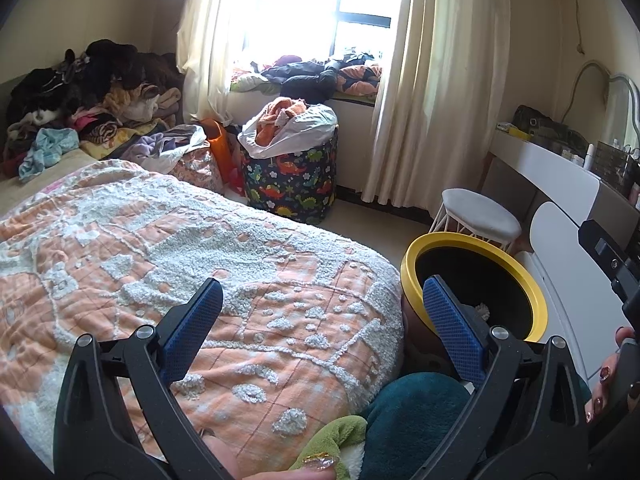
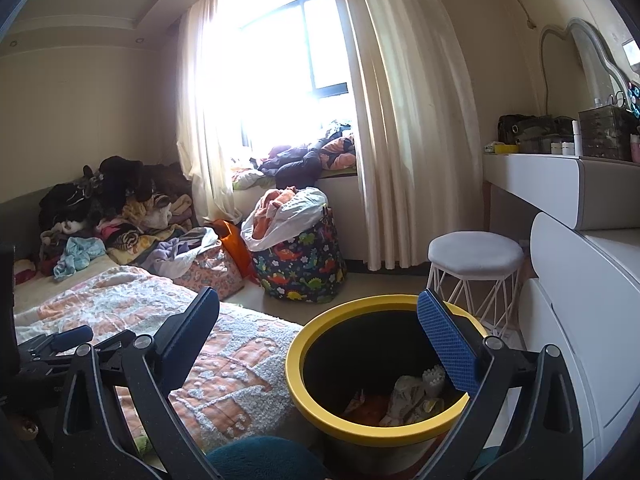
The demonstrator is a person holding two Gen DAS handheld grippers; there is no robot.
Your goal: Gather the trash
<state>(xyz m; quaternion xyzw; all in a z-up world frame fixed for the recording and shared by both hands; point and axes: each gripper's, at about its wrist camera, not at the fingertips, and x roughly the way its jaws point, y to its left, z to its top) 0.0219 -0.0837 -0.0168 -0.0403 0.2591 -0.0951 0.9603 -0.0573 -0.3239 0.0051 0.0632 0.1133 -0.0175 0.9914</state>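
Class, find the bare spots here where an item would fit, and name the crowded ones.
Free: the bedspread near both open grippers, and the stool seat beside the yellow-rimmed bin. Crowded: the clothes pile at the bed's far end, the window ledge, the vanity top.

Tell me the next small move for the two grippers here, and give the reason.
Probably swing the left gripper out over the bedspread to look for more trash. Both it and the right gripper are open and empty, the yellow-rimmed bin already holds crumpled wrappers, and no loose litter shows nearby.
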